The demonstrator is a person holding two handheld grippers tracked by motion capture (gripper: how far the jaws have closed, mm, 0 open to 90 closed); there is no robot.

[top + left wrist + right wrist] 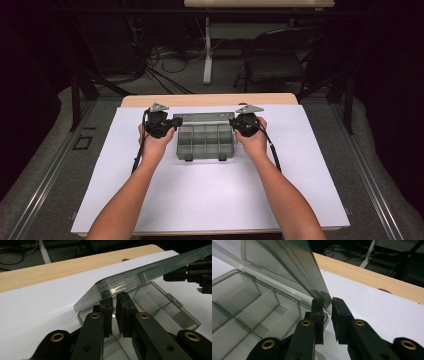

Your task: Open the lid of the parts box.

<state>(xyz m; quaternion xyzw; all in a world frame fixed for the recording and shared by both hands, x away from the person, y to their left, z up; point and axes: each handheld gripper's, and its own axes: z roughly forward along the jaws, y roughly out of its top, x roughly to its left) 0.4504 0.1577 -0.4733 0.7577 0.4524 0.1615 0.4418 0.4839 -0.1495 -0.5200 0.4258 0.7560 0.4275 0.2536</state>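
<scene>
Person at the table with a gripper in each hand, both working the same thing: a grey see-through compartment box [206,141] on the white table cover [210,195].

Left gripper [114,307]: jaws nearly together, pinching one corner of the hinged lid [140,277]. The lid edge runs just above and ahead of the jaw tips, slanting up toward the other gripper, seen far off at the lid's opposite corner. The open tray sits right under and beyond the jaws.

Right gripper [327,308]: jaws narrowly apart with the lid's corner between them; looks like a pinch on the lid, contact on both pads not fully clear. The lid rises up and away from the tips, the divided tray lying to one side below the jaws.

In the high view, the left gripper [161,123] and right gripper [245,123] sit at the box's two far corners, tray between them, latches on the near edge.

Why held so, my read: one grip per corner keeps the thin lid level and untwisted as it swings on its hinge; the lid is half raised, whether opening or closing I can't say.

Compartments look empty. No brand, label or readable writing on box, grippers or table.
</scene>
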